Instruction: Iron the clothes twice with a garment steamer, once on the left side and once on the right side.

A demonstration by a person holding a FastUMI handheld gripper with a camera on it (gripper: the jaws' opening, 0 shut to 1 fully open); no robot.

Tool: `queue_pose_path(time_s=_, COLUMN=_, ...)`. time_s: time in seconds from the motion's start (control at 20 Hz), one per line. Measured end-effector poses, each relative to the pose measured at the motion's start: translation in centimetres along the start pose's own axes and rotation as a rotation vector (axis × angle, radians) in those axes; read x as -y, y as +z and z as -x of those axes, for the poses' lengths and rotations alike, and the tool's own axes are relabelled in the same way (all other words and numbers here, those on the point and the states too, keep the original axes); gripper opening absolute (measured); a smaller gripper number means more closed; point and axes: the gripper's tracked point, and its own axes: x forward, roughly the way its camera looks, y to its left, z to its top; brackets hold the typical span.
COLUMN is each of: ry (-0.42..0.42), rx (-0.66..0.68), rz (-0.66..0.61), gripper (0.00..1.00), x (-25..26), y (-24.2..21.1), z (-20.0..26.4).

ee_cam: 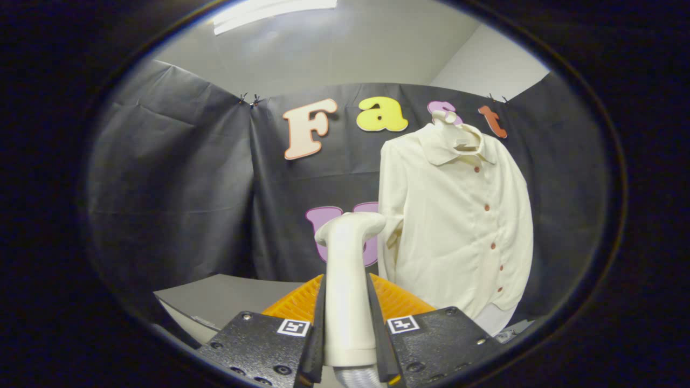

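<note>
Two fingers of my claw are closed nearly together on the handle of the steamer, one pressing each side, so I have it firmly held. It stands upright between them, its rounded head at the top bent over toward the right, and a ribbed hose leaves its base just below my grip. The shirt hangs ahead of me and off to the right of the steamer, on a hanger in front of the black cloth wall. It is cream with a collar and a row of small dark red buttons running down its front, and its near sleeve hangs straight down just beyond the steamer's head; I cannot tell whether the head touches that sleeve or stands short of it. The shirt's hem ends low, near my right finger. To the left of the steamer a grey table shows its corner and near edge, and above it the space up to the wall is open. Right of the shirt only a narrow strip of wall is left before the corner of the booth.
</note>
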Motion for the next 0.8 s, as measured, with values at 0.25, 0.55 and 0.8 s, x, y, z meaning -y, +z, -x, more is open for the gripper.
queue_pose_path(time_s=0.25, ry=-0.012, rx=0.115, rz=0.011, gripper=0.38, x=3.7, y=3.5, z=-0.5)
queue_pose_path(time_s=0.55, ry=-0.063, rx=0.188, rz=0.026, gripper=0.38, x=8.7, y=4.8, z=-1.4)
queue_pose_path(time_s=0.8, ry=-0.117, rx=0.171, rz=0.006, gripper=0.37, x=12.5, y=2.6, z=-3.0)
